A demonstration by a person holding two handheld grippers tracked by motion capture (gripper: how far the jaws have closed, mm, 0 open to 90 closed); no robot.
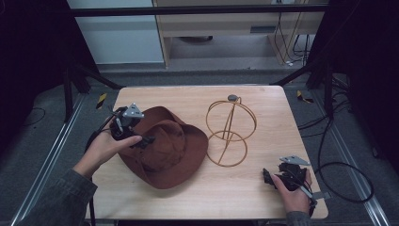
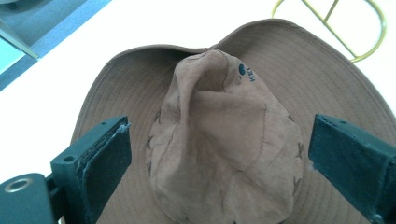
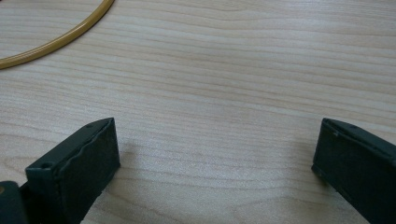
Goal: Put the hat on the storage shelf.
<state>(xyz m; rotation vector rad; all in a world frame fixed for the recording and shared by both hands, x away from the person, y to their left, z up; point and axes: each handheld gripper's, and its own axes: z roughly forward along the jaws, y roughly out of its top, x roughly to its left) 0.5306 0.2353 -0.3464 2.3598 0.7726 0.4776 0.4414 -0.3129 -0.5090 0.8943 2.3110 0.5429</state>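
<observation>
A brown wide-brimmed hat (image 1: 167, 148) lies on the wooden table (image 1: 244, 188), left of a gold wire hat stand (image 1: 229, 133). My left gripper (image 1: 136, 136) hovers over the hat's left side, held by a hand. In the left gripper view its jaws stand wide apart on either side of the hat's creased crown (image 2: 219, 140), touching nothing. My right gripper (image 1: 269, 178) rests low near the table's front right corner. In the right gripper view its jaws are spread over bare wood, with a curve of the stand's base ring (image 3: 60, 37) at the upper left.
The stand's round base (image 1: 227, 149) sits mid-table with a dark cap (image 1: 233, 98) on top. Cables (image 1: 339, 165) trail on the floor to the right. Black frame bars (image 1: 94, 77) flank the table's far corners.
</observation>
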